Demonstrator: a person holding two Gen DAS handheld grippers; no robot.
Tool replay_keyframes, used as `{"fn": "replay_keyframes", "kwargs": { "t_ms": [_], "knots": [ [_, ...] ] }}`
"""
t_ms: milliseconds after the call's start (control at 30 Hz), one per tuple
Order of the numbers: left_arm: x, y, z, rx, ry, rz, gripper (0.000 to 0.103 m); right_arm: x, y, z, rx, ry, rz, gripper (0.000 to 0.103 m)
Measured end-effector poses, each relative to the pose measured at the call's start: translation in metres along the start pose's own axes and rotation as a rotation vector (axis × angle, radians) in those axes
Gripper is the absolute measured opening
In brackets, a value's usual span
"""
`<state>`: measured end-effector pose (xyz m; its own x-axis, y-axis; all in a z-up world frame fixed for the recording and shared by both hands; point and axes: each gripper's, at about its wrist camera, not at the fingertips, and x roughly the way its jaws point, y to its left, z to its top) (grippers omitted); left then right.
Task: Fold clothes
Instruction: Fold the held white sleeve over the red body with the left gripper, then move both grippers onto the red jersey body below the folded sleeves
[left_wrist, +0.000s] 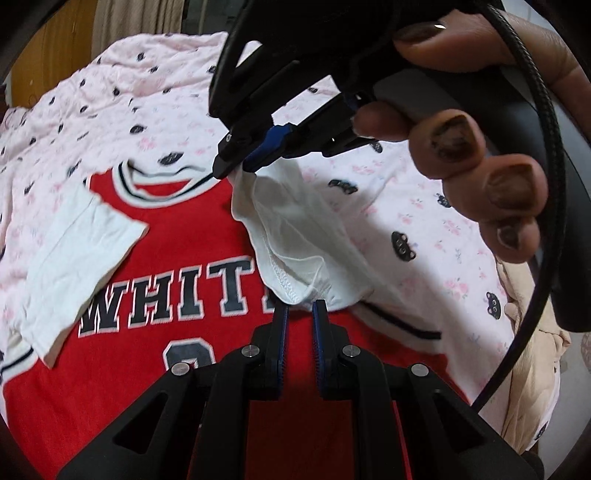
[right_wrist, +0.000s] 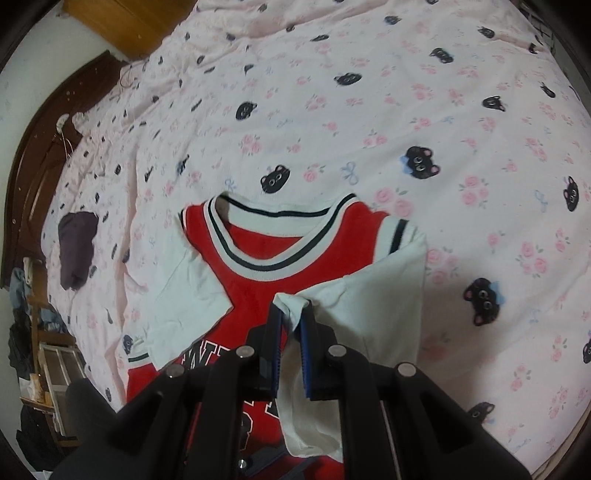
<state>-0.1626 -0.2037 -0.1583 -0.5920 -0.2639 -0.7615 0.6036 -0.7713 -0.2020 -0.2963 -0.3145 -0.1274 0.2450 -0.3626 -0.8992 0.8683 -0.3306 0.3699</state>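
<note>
A red jersey (left_wrist: 177, 229) with dark "WHITE" lettering and a striped collar lies flat on the bed. Its white sleeve (left_wrist: 295, 229) is lifted and drawn over the red chest. My left gripper (left_wrist: 300, 308) is shut on that sleeve's stitched hem at the lower end. My right gripper (left_wrist: 236, 162), held by a hand (left_wrist: 480, 166), pinches the sleeve's upper end. In the right wrist view the right gripper (right_wrist: 293, 312) is shut on the same sleeve (right_wrist: 380, 295), above the jersey (right_wrist: 258, 291). The other white sleeve (left_wrist: 81, 240) lies folded across the jersey's far side.
A pink bedsheet (right_wrist: 369, 110) with black cat faces and roses covers the bed. A dark folded garment (right_wrist: 75, 254) lies near the wooden headboard (right_wrist: 33, 166). Clutter (right_wrist: 37, 369) stands on the floor beside the bed. A beige cloth (left_wrist: 532, 350) bunches at the bed's edge.
</note>
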Motion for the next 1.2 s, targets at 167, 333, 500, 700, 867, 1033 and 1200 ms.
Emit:
{"fn": "replay_keyframes", "kwargs": {
  "t_ms": [167,333,500,700,867,1033,1200],
  "knots": [
    [0.004,0.007,-0.006,-0.030,0.027,-0.010,0.011,0.024,0.013,-0.001,-0.049,0.062,-0.071,0.010],
    [0.005,0.009,-0.012,-0.046,0.049,-0.024,0.011,0.031,0.019,-0.004,-0.082,0.085,-0.079,0.013],
    [-0.003,0.019,-0.020,-0.087,0.058,-0.037,0.012,0.017,0.031,-0.004,-0.116,0.059,-0.015,0.031],
    [-0.021,0.030,-0.031,-0.118,0.060,-0.060,0.012,-0.018,0.040,-0.007,-0.153,-0.019,-0.002,0.034],
    [-0.037,0.051,-0.023,-0.117,0.032,-0.040,0.014,-0.041,0.036,-0.024,-0.181,-0.066,-0.033,0.034],
    [-0.026,0.080,0.004,0.013,0.038,0.031,0.019,-0.045,0.019,-0.070,-0.274,-0.080,-0.176,0.033],
    [-0.011,0.090,0.031,0.093,0.066,-0.005,0.019,-0.035,0.025,-0.115,-0.370,-0.118,-0.272,0.031]
  ]
}}
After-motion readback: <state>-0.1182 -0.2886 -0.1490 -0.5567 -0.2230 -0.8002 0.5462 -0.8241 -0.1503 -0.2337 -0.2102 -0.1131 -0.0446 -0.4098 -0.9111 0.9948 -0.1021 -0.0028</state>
